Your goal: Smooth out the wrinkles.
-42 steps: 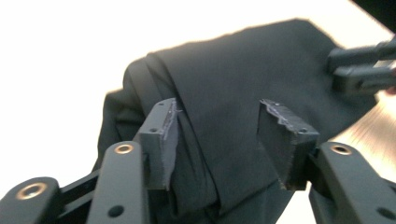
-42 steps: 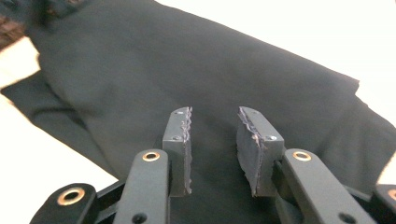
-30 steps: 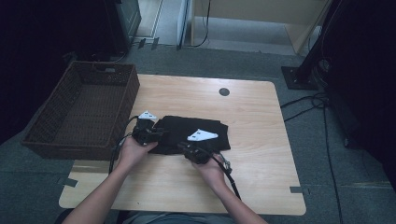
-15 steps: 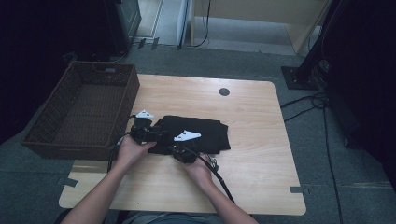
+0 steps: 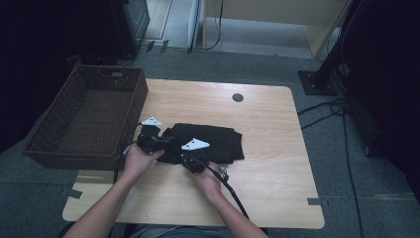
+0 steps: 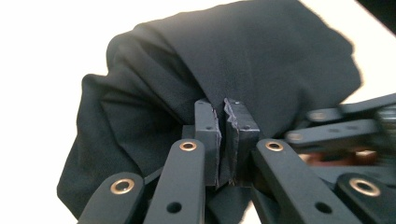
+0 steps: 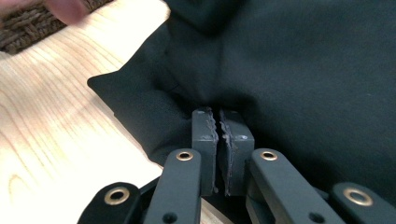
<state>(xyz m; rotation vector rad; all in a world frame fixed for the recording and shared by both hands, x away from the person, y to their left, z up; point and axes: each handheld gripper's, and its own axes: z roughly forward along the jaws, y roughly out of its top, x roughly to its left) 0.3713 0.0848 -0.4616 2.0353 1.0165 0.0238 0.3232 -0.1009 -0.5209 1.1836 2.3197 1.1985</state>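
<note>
**A:** Since a second ago the right gripper (image 5: 184,157) slid left along the black cloth (image 5: 218,141), which lies mid-table. Basket (image 5: 74,153) waits beside it.

**B:** Left gripper (image 6: 222,108) just clamped a fold. Right gripper view: pads (image 7: 204,135) pinching the hem, probably for lifting. Nothing blocks.

The black cloth (image 6: 224,70) ran off the top of the left gripper view, and its near fold was hidden behind the jaws. At the right edge, the other gripper (image 6: 345,135) was a blur. In the right gripper view the cloth overran the top and right edges, and a smeared fingertip (image 7: 70,9) and the wicker basket (image 7: 28,28) were cut off at the top left corner.
</note>
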